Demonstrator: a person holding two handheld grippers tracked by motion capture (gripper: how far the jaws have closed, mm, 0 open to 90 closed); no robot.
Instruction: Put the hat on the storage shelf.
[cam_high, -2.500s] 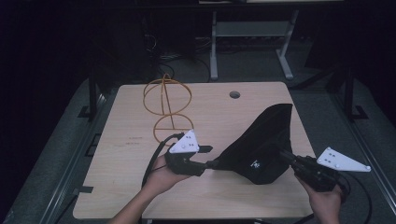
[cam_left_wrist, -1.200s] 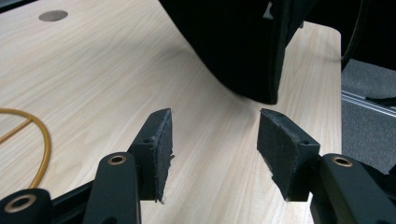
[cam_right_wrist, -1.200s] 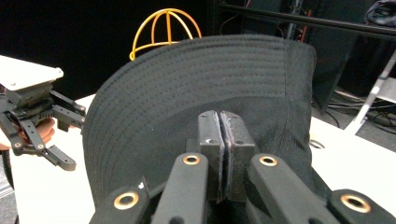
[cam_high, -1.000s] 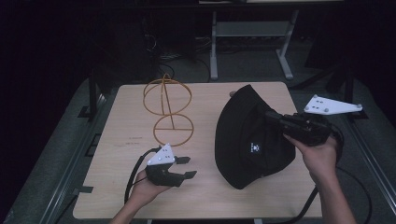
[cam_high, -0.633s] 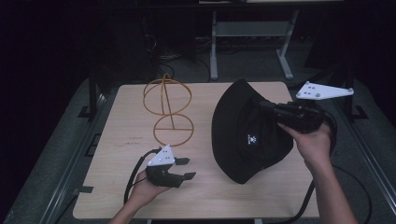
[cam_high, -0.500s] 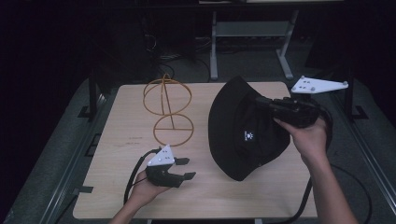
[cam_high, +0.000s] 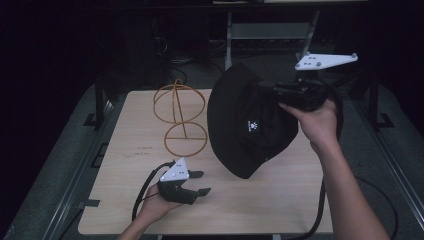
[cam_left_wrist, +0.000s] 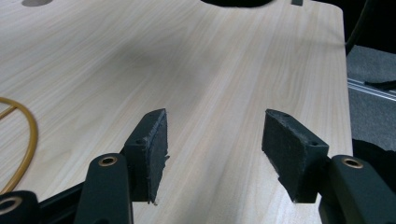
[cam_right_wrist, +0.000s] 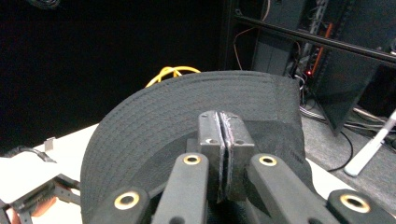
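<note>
From the high view: one black bucket hat (cam_high: 247, 122) hangs above the table (cam_high: 125, 155), pinched at its brim by my right gripper (cam_high: 272, 90), and it sits just to the right of the one yellow wire stand (cam_high: 180, 120). My left gripper (cam_high: 195, 182) rests low in my left hand (cam_high: 157, 205), on the near side of the stand and well apart from the hat, jaws spread with nothing between them.

Left gripper view: my two pads (cam_left_wrist: 152, 149) stand apart, they've just been opening a little wider, bare table wood showing in the gap, one curve of the stand at the left edge.

Right gripper view: my two jaws are pressed together on the hat's brim, the stand's yellow loop peeking from behind the hat
</note>
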